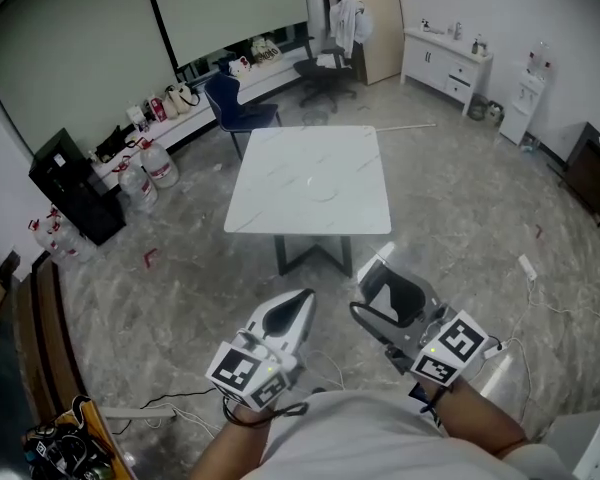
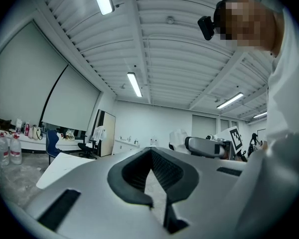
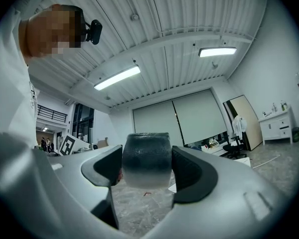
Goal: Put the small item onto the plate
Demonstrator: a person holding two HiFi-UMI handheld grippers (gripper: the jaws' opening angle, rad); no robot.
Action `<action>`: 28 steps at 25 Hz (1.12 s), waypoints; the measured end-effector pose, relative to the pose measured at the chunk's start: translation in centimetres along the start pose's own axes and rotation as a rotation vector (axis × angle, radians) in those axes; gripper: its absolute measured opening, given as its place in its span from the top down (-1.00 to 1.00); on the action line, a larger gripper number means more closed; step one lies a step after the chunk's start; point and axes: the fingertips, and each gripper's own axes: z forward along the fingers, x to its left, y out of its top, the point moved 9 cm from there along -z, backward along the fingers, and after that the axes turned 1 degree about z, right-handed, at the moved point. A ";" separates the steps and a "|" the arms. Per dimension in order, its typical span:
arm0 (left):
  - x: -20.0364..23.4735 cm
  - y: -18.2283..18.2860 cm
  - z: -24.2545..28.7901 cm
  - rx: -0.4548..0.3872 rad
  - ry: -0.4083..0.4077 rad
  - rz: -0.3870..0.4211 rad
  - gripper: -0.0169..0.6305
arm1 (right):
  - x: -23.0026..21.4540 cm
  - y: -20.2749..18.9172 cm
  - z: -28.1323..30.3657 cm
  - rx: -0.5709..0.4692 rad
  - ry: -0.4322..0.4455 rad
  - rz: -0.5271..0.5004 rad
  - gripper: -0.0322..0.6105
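Small item [image 3: 145, 156]: dark squat cylinder, frame centre, clamped in right tool [image 3: 146, 167]. Left tool [image 2: 158, 203]: jaws together, empty. Plate [image 1: 320, 194]: faint ring on white tabletop [image 1: 270, 203], upper centre, well apart from tools. Risks: rounded item slipping in transit; release missing low-contrast plate.

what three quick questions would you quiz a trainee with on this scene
1. True or false: the right tool is shut on the small item.
2. Where is the plate? A) on the white table B) on the floor C) in the left tool
3. Fill in: the left tool's jaws are together and hold ____.

Key: 1 true; 2 A; 3 nothing
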 end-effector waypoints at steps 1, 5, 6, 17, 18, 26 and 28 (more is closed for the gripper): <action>0.8 0.1 -0.1 0.001 -0.011 -0.002 0.93 | 0.1 0.0 0.7 -0.001 -0.008 -0.003 -0.04; 3.6 0.4 -0.1 0.003 -0.038 -0.008 0.93 | 0.2 -0.2 3.4 -0.005 -0.033 -0.013 -0.04; 4.2 0.5 -0.2 0.004 -0.039 -0.010 0.93 | 0.2 -0.4 4.0 -0.003 -0.036 -0.012 -0.04; 9.6 0.2 3.4 0.028 -0.011 -0.034 0.93 | -5.0 -1.5 9.0 0.025 -0.030 0.013 -0.04; 10.2 0.2 4.1 0.030 -0.003 -0.034 0.93 | -5.9 -1.6 9.6 0.026 -0.024 0.016 -0.04; 14.9 -0.4 12.9 0.038 0.069 -0.018 0.93 | -17.1 -1.8 13.4 0.040 0.040 0.047 -0.04; 16.1 -0.7 15.8 0.037 0.084 -0.021 0.93 | -20.4 -1.4 14.1 0.049 0.053 0.047 -0.04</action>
